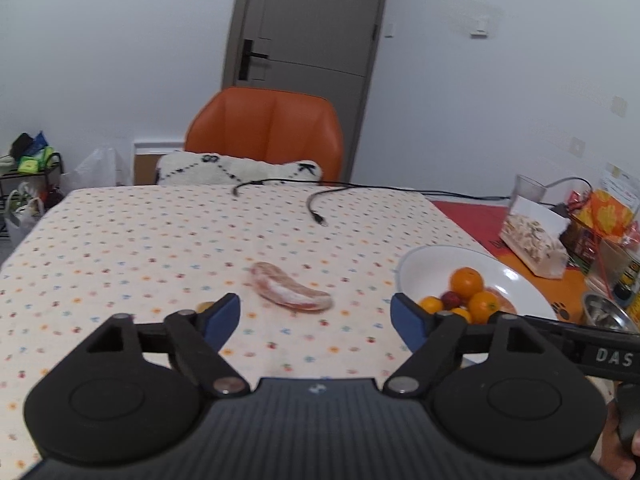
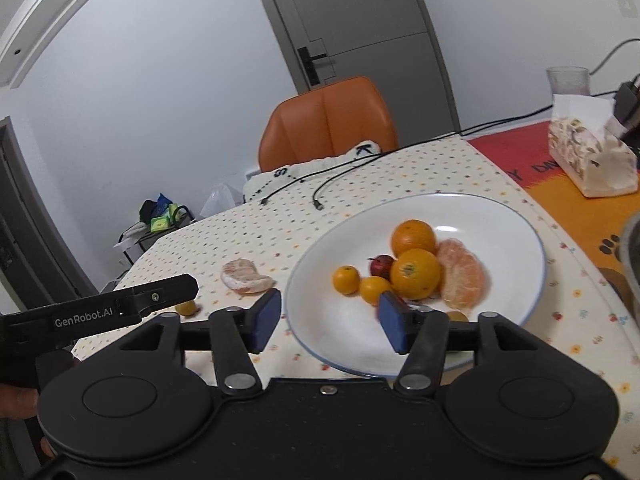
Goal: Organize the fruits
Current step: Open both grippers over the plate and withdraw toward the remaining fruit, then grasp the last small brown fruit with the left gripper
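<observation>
Two grippers were over the table (image 1: 120,232), and both had their fingers spread wide with nothing between them. The left gripper (image 1: 316,318) hung above the dotted cloth. The right gripper (image 2: 326,320) hung over the near rim of the plate (image 2: 500,216).

There was one white plate. In it lay two big oranges (image 2: 414,274), two small oranges (image 2: 346,279), one dark red fruit (image 2: 381,265) and one peeled orange piece (image 2: 460,274). A brownish bit showed just behind the right gripper's finger, too hidden to name.

Out on the cloth lay one more peeled piece (image 1: 292,292), near the plate but not touching it. One small yellow fruit (image 2: 186,308) sat beside it, closer to the left gripper.

The right view showed the whole plate and every fruit in it. The left view showed only part of the plate, and the small yellow fruit just peeked out behind the left finger (image 1: 222,320).

Both views showed one orange chair (image 1: 264,132), two black cables (image 1: 316,208) and one tissue box (image 2: 592,160).
</observation>
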Available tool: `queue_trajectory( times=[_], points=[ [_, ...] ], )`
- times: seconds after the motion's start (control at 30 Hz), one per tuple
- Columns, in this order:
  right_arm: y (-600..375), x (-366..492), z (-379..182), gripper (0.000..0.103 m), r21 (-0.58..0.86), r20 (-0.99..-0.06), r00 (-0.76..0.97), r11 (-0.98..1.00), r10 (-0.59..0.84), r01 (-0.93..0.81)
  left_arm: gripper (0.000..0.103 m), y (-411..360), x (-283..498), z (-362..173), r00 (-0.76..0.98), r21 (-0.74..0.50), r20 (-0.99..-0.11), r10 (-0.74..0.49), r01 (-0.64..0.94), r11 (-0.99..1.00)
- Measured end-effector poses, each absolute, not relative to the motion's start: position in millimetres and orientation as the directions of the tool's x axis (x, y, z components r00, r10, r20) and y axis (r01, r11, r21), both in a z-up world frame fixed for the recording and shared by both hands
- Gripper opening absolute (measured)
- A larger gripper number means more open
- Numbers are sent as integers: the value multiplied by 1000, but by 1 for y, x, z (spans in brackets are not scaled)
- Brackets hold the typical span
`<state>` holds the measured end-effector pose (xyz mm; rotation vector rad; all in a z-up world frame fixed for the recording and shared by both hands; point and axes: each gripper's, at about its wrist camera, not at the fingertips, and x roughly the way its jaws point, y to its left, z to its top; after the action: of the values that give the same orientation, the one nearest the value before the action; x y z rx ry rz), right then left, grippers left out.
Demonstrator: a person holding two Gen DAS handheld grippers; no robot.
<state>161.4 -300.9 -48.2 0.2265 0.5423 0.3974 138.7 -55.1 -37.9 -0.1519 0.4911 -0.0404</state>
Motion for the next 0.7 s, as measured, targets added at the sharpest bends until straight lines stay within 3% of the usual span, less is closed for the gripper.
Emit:
queue_trajectory(
  times=[0.37, 0.7],
  points=[
    [-273, 164, -40, 103, 298, -426, 774, 880, 469, -369, 91, -25, 135, -43, 870, -130, -492, 18, -94, 987],
    [-250, 172, -44, 103, 291, -449, 744, 868, 495, -402, 92, -9, 139, -50, 852, -138, -523, 17, -105, 985]
  ],
)
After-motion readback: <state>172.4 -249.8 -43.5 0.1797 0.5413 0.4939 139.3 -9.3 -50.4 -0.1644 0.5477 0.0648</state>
